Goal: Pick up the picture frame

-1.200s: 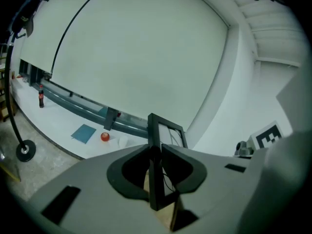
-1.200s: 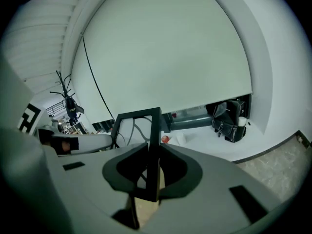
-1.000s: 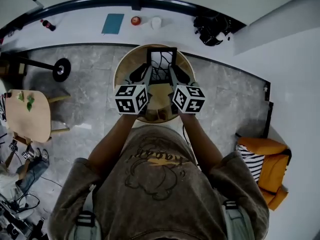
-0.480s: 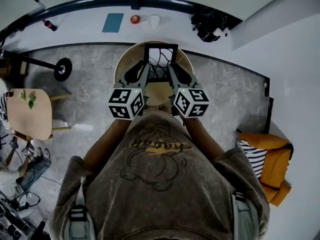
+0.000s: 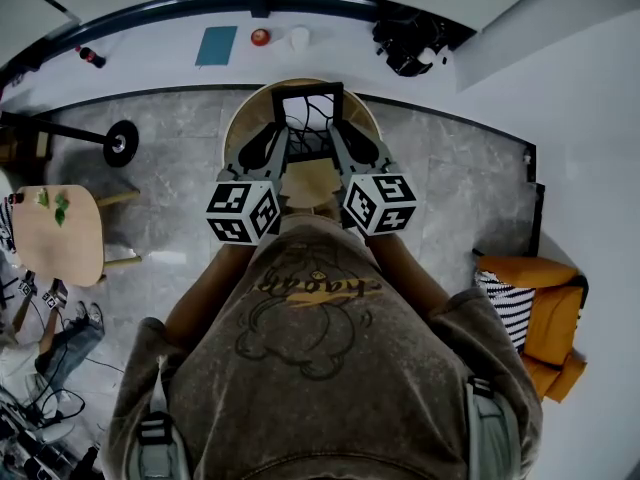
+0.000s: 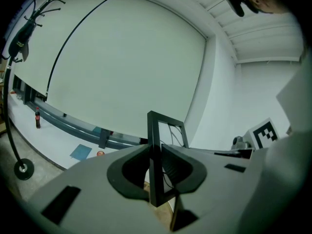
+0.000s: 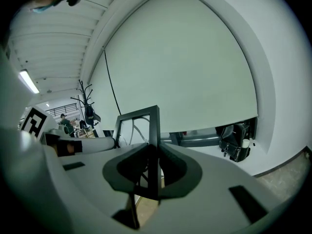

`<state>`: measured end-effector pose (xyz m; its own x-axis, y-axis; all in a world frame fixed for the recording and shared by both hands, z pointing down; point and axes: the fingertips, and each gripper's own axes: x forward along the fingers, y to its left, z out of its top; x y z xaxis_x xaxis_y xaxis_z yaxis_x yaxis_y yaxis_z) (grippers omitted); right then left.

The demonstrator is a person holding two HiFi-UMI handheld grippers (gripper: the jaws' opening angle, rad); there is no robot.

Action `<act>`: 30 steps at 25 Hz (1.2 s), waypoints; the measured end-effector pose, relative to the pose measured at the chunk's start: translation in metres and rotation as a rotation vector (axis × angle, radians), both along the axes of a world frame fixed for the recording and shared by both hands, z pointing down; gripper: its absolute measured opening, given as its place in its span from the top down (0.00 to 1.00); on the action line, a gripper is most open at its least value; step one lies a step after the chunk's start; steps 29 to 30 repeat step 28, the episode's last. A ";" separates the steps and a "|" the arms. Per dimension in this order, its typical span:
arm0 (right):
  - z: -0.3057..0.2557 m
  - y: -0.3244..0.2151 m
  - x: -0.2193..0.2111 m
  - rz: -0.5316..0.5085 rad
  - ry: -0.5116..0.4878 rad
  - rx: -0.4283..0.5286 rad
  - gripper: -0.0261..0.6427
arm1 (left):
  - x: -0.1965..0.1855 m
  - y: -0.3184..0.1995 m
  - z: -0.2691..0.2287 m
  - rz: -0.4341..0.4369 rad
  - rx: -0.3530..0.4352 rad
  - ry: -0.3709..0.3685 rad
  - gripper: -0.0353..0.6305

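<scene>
Head view: picture frame over table

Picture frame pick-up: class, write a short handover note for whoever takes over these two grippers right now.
Left gripper: shut on the left edge of the picture frame.
Right gripper: shut on the frame's right edge.
Frame: upright between the two grippers, over the round wooden table. Its lower edge looks clear of the tabletop.
Done: grasp made, and the frame appears lifted.
Left: keep both grips firm and the frame level.
</scene>
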<state>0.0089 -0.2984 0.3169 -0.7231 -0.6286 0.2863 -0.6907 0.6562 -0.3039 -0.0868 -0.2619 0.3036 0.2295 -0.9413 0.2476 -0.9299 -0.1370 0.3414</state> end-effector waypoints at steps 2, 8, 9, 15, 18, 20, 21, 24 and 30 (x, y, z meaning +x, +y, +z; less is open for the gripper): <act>0.001 0.001 0.001 -0.003 0.005 -0.002 0.83 | 0.001 0.001 0.001 0.002 -0.001 -0.003 0.82; 0.004 0.002 0.000 -0.004 0.017 -0.003 0.83 | 0.000 0.002 0.005 0.003 -0.018 0.003 0.82; 0.004 0.003 -0.001 -0.005 0.017 -0.003 0.83 | 0.000 0.002 0.005 0.003 -0.020 0.004 0.82; 0.006 0.005 0.000 -0.003 0.016 -0.014 0.83 | 0.000 0.004 0.008 0.004 -0.030 0.011 0.82; 0.008 0.008 0.001 -0.002 0.016 -0.019 0.83 | 0.001 0.007 0.010 0.005 -0.036 0.017 0.82; 0.009 0.010 0.001 -0.002 0.016 -0.024 0.83 | 0.001 0.009 0.011 0.004 -0.040 0.020 0.82; 0.010 0.011 0.001 -0.002 0.016 -0.026 0.83 | 0.001 0.010 0.012 0.003 -0.041 0.021 0.82; 0.012 0.014 0.002 -0.001 0.015 -0.029 0.83 | 0.001 0.012 0.014 0.001 -0.044 0.025 0.82; 0.014 0.015 -0.001 -0.003 0.019 -0.029 0.83 | -0.001 0.014 0.016 0.000 -0.047 0.029 0.82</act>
